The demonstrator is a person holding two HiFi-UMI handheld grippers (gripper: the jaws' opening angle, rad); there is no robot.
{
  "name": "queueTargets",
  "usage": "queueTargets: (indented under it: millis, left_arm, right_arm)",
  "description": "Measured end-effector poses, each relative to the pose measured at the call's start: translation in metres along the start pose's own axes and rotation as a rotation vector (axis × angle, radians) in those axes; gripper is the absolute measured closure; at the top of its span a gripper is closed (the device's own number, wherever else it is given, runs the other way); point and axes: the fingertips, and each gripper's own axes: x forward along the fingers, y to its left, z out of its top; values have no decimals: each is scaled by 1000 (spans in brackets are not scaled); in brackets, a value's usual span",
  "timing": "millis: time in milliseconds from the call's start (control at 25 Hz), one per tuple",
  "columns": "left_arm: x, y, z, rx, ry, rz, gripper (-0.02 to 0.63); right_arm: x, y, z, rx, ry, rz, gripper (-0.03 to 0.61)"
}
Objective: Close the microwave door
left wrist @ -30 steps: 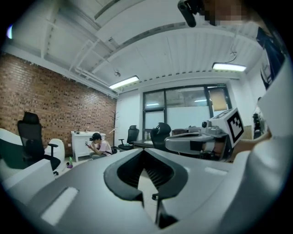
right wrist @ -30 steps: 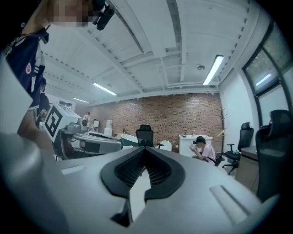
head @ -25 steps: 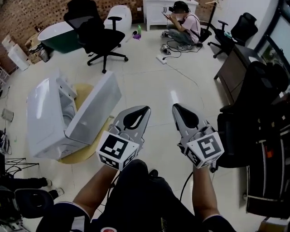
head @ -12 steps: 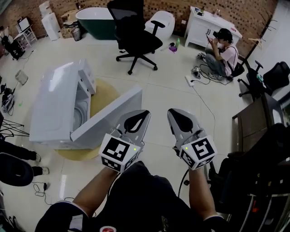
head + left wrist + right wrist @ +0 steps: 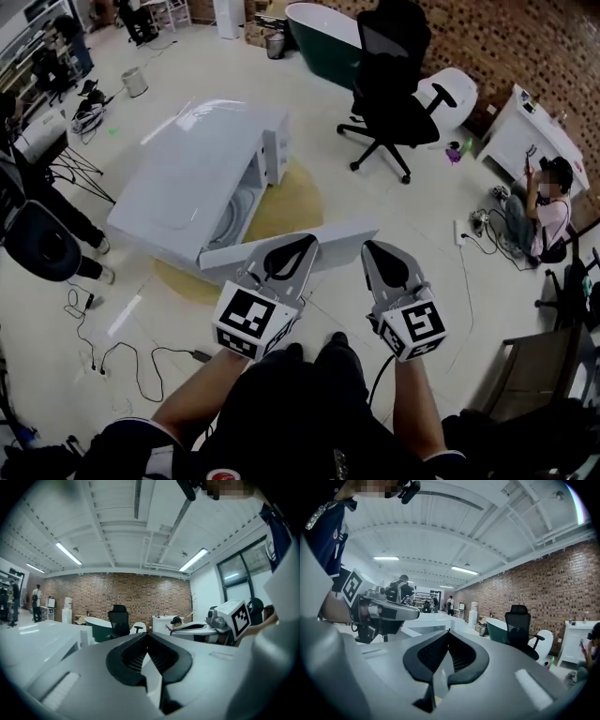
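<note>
Head view: microwave [image 5: 183,183] door [image 5: 339,244] open; left gripper [image 5: 302,244], right gripper [image 5: 372,249] fingers pressed together, empty.

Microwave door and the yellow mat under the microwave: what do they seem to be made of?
Microwave door: looks like a rigid white panel, plastic or painted sheet, smooth and fairly glossy; its face is flat and evenly coloured. The microwave body matches, with a bright sheen on its top. Mat: matte yellow, no shine; possibly wood or fabric, hard to tell from here.
</note>
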Motion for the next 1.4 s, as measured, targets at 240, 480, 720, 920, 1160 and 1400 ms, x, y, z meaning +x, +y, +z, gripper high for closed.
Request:
queueTargets:
  millis: [240,480,720,920,1160,1400]
  left_arm:
    - [-19,44,1,-12,-16,230,601]
    - [-28,63,1,-34,-24,355,601]
    - [-28,68,-1,-40,-21,398,601]
    - [-24,67,-4,-49,-12,394,601]
    - [-19,65,-6,-43,-6,369,601]
    - [-9,65,-6,-36,1,343,601]
  right_arm:
    - [50,12,25,-61,-51,200,577]
    - [69,31,22,-82,-33,373,577]
    - [59,54,7,-72,-69,486,577]
    - [47,54,-24,-49,-3,498,577]
    - [45,40,-49,-32,62,436,577]
    - [54,23,-60,-29,115,385,577]
